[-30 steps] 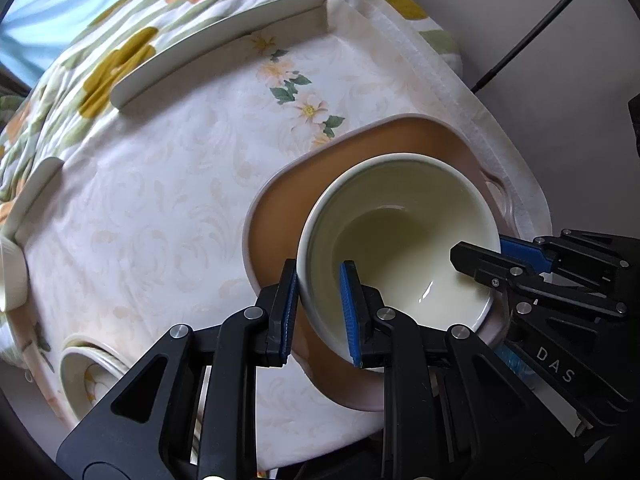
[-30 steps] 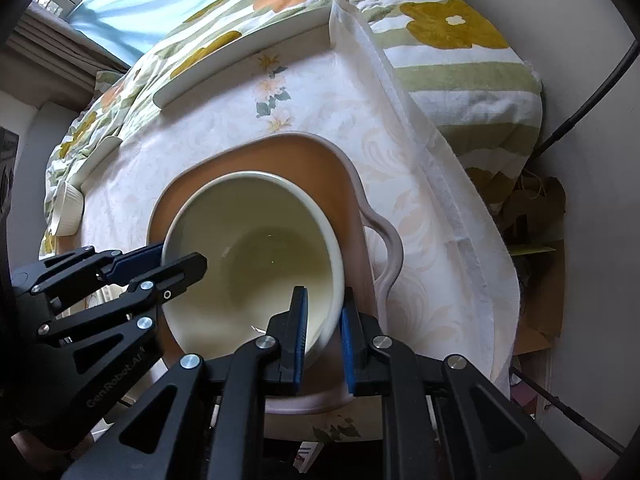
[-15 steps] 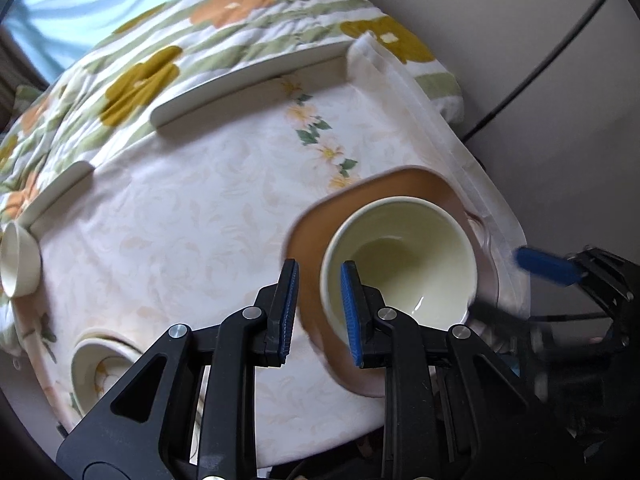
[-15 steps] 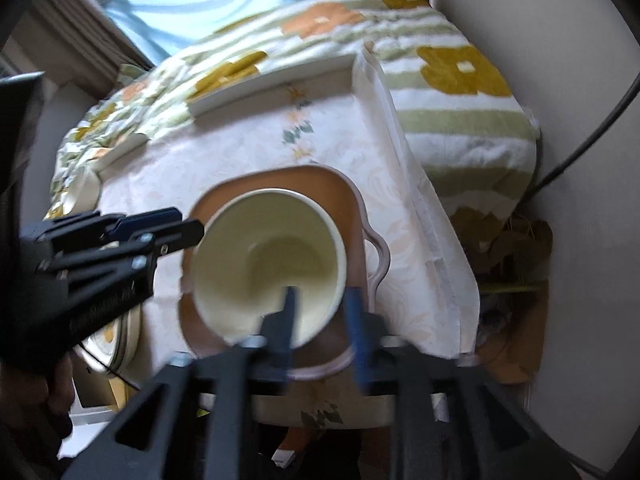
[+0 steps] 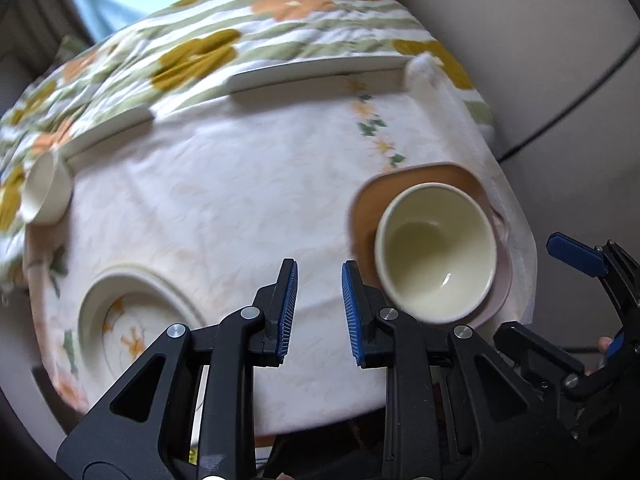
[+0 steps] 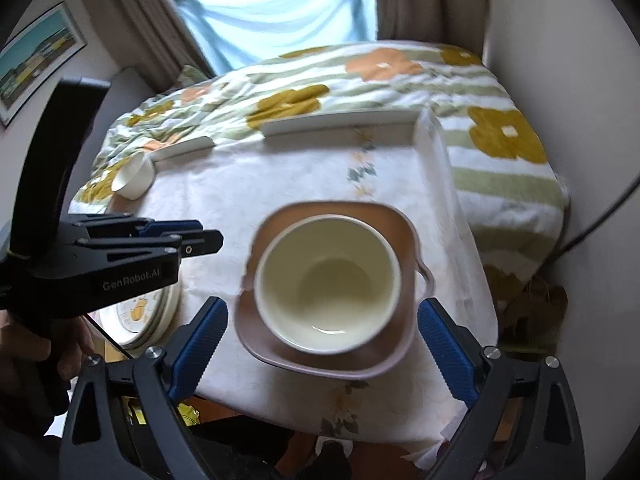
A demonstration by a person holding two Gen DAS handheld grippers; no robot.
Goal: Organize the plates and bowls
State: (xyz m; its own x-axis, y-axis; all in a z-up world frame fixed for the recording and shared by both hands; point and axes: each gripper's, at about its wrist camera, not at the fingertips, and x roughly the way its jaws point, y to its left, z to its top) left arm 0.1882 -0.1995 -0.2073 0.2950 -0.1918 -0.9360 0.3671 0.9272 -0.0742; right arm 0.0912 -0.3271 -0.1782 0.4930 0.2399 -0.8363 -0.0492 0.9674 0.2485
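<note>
A cream bowl (image 6: 327, 283) sits inside a brown square dish (image 6: 332, 216) at the table's near right corner; both also show in the left wrist view, the bowl (image 5: 436, 250) in the dish (image 5: 404, 180). My right gripper (image 6: 322, 348) is open wide and empty, raised above the dish's near edge. My left gripper (image 5: 318, 308) is open and empty above the cloth, left of the bowl. A floral bowl on a plate (image 5: 132, 320) sits at the near left.
A small white cup (image 5: 44, 190) lies on its side at the far left. A long white plate (image 5: 316, 74) and a shorter one (image 5: 114, 124) lie along the table's far edge. A floral blanket (image 6: 360, 76) lies beyond. A wall stands at the right.
Both grippers let go of the cream bowl and drew back and up. The right gripper opened wide. The left gripper shifted left, bringing the floral bowl into view.
</note>
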